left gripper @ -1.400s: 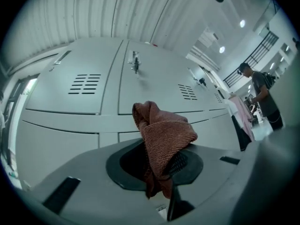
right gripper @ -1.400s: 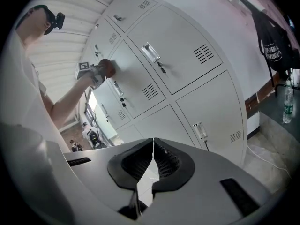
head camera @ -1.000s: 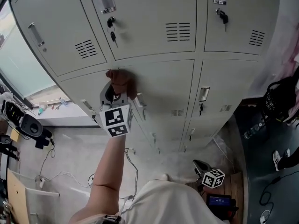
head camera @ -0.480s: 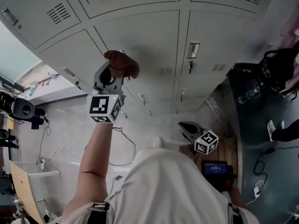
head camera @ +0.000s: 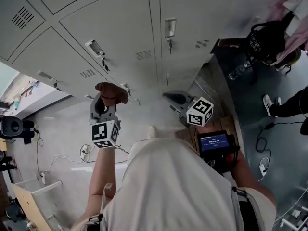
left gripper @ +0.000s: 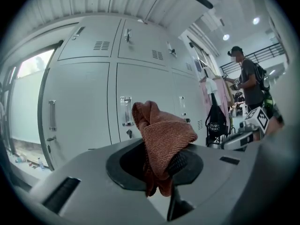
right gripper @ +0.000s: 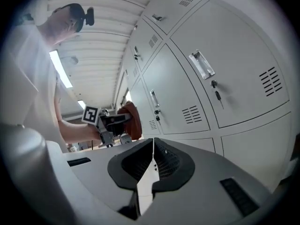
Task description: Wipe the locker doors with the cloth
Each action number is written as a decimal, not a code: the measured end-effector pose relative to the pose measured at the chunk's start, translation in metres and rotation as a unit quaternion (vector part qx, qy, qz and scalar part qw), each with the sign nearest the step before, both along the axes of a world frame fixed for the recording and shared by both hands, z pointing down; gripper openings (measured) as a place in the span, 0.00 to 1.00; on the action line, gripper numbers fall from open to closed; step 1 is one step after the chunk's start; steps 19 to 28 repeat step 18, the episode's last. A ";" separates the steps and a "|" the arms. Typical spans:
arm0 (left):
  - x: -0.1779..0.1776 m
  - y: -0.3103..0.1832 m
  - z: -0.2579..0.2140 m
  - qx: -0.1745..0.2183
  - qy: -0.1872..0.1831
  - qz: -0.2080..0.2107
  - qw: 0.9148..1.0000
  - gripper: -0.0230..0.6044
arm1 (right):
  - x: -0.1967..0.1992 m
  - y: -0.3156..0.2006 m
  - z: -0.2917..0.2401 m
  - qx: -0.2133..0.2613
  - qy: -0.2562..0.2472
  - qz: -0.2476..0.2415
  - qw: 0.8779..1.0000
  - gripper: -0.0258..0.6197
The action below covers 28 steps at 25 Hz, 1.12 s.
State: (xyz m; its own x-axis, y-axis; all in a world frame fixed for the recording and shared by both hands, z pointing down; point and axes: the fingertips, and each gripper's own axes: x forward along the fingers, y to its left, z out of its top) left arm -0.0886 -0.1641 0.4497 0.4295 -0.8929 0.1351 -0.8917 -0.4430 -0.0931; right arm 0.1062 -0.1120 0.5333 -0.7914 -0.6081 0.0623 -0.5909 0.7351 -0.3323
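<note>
Right gripper [right gripper: 152,163], three o'clock: jaws pressed together, holding nothing. Left gripper [head camera: 107,102], nine o'clock, is clamped on the bunched brown cloth [head camera: 111,92], apparently short of the locker doors [head camera: 115,28] at twelve. Best move: press the wad flat against a panel and stroke evenly.

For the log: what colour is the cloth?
Rust-brown cloth, clearest in the left gripper view.

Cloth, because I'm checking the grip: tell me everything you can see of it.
The cloth is rust-brown, with a fine ribbed weave, bunched into a folded wad. The left claw is shut on its lower part; the upper fold sticks out past the tips and a short tail hangs below. It seems held clear of the grey locker doors.
</note>
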 end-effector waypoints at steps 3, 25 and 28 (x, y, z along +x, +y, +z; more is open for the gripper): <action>-0.002 0.008 0.018 -0.015 -0.001 -0.001 1.000 0.16 | -0.012 -0.003 -0.007 0.008 0.000 -0.012 1.000 0.07; -0.009 0.015 0.029 -0.019 -0.013 0.007 1.000 0.16 | -0.050 -0.006 -0.005 0.008 -0.002 -0.041 0.999 0.07; -0.009 0.015 0.029 -0.019 -0.013 0.007 1.000 0.16 | -0.050 -0.006 -0.005 0.008 -0.002 -0.041 0.999 0.07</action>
